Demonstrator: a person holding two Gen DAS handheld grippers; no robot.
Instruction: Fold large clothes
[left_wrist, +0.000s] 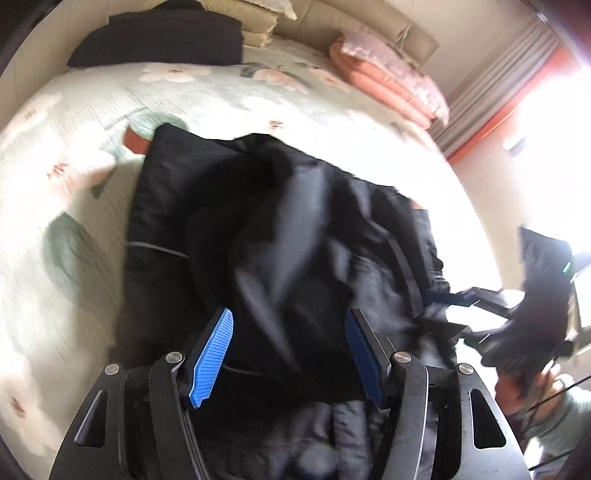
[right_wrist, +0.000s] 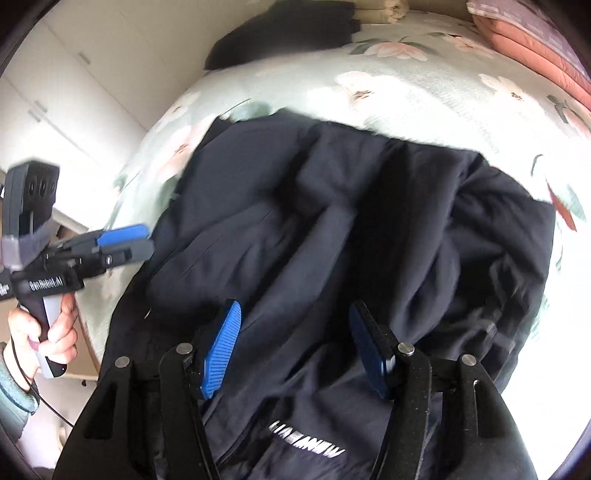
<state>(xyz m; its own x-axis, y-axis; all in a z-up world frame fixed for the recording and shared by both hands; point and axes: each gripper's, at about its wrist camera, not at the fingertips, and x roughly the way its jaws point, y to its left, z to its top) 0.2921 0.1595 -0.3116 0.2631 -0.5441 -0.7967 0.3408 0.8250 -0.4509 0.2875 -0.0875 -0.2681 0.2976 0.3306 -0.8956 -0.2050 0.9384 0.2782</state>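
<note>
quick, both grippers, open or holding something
left gripper: open, holding nothing, above the black jacket
right gripper: open, holding nothing, above the same jacket

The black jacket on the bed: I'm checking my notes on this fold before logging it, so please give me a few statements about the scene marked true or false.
1. The black jacket lies crumpled on a floral bedspread. True.
2. The left gripper is clamped on the fabric. False: its blue pads stand apart, above the jacket, pinching nothing.
3. White lettering shows on the jacket in the right wrist view. True.
4. The folded pink blanket rests on top of the jacket. False: it sits apart at the far side of the bed.
5. The right gripper has its jaws apart over the jacket. True.
</note>
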